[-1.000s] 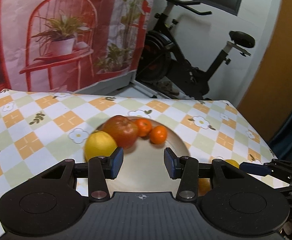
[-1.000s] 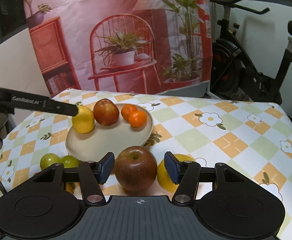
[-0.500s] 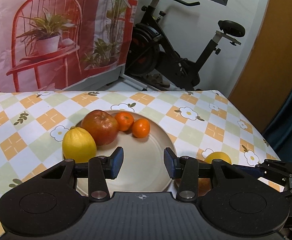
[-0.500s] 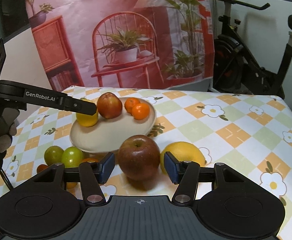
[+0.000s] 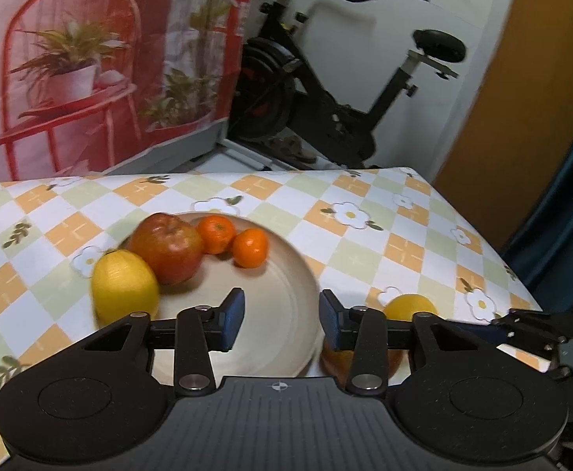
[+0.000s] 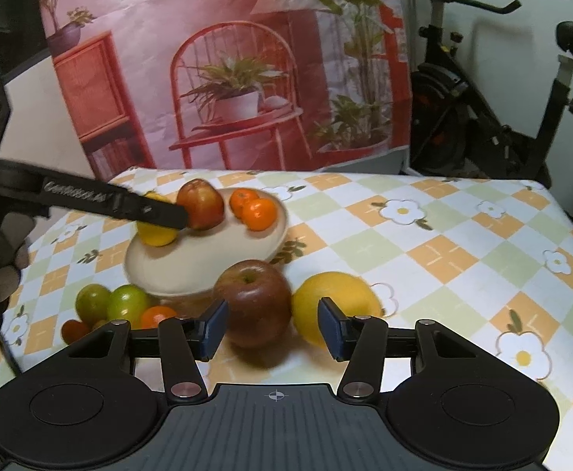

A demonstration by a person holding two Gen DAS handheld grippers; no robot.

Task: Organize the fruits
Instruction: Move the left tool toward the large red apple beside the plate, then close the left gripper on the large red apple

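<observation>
Cream plate (image 6: 270,235) sat on the checked floral tablecloth (image 6: 462,251) and serves as the landmark. On the plate: a lemon (image 5: 124,286) at its left edge, a red apple (image 5: 166,247) touching the lemon, and two small oranges (image 5: 233,239) side by side just right of that apple.

Left gripper (image 5: 281,318) hovered over the plate's near bare part, jaws part open with nothing between them – they had just been closing. Its blue pads (image 5: 231,318) touched no fruit. In the right wrist view its arm (image 6: 90,200) reached in from the left, crossing in front of the lemon on the plate, with gloved fingers (image 6: 0,259) of the hand at the frame's left edge.

Off the plate, just in front of its near rim, stood a second, darker red apple (image 6: 253,306), stem up. A large yellow citrus (image 6: 337,302) lay beside that apple, on the side away from the plate's left. Right gripper (image 6: 273,327) was lined up on this apple – jaws part open, had just been closing, the apple sat in the gap but whether the pads touched it could not be told for sure; they looked apart from it.

Left of the plate's near rim: two green fruits (image 6: 110,302), a small orange (image 6: 159,316) and a small red fruit (image 6: 74,329), bunched together.
</observation>
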